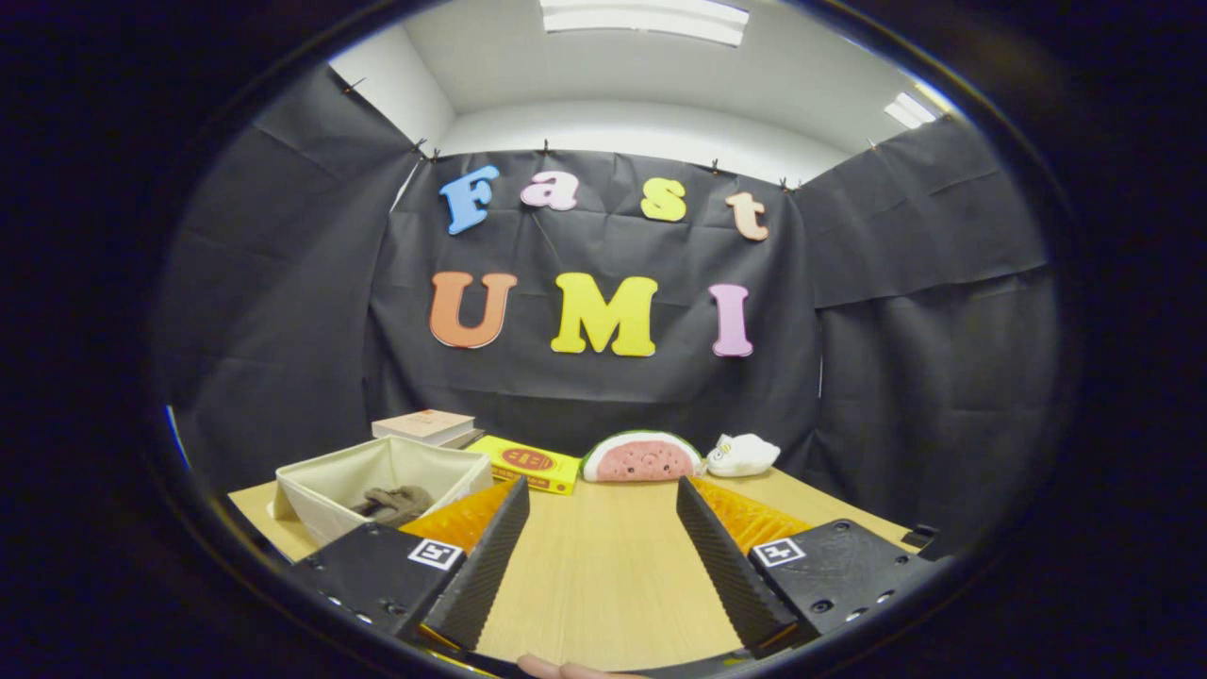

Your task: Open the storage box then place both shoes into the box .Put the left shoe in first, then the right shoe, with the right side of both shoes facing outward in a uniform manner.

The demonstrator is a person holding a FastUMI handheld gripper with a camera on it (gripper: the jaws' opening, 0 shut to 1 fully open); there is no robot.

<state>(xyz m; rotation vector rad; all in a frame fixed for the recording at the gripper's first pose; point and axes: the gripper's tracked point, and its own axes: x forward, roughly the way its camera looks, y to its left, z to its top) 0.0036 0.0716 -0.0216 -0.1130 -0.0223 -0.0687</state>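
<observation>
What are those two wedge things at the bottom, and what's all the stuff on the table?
Those are the two fingers of a gripper, a grabbing tool a person holds. The camera rides on it and looks forward. The fingers are spread open and hold nothing. They hang over a wooden table. Beside the left finger is a cloth box with something brown inside. Beyond the fingers lie a yellow box, books, a watermelon toy and a white toy.
</observation>
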